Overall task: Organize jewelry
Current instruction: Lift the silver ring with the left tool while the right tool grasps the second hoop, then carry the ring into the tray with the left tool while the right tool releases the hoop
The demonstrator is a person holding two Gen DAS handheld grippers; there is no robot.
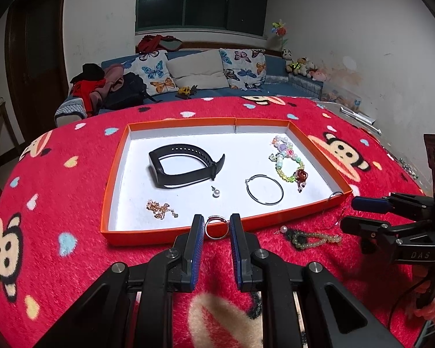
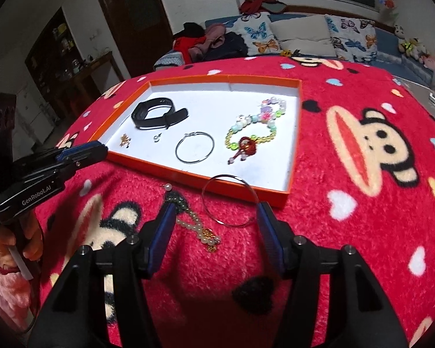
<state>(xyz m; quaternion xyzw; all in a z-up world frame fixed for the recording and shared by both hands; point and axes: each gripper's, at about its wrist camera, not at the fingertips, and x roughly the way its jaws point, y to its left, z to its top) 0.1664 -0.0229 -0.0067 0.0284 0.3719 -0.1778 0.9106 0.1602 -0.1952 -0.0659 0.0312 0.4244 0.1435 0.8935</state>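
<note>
at six o'clock of the orange tray point(image 1: 319, 148), just outside its near wall, the left gripper point(image 1: 216, 226) pinches a small silver ring point(image 1: 216, 226) between its two blue pads, poised over the rim. the grip catches the band only across its width, so the ring could twist and slip out onto the red blanket point(image 1: 72, 203), where the thick pile would half hide it.

off at four o'clock, the right gripper point(image 2: 214, 214) stands spread with nothing between its pads. a thin hoop earring point(image 2: 230, 200) leans on the tray's near edge just ahead of it, touching or nearly touching the right-hand pad, and a pale bead strand point(image 2: 194, 226) lies on the blanket beside the left-hand pad. closing here may nip only the wire's edge and flick the hoop away, or snag the beads along with it.

already in the tray: a black wristband point(image 1: 185, 168), a pearl stud point(image 1: 216, 192), a second hoop point(image 1: 264, 189), a coloured bead bracelet point(image 1: 288, 159) and a fine gold chain point(image 1: 159, 208). dropping the ring carelessly could scatter the stud.
</note>
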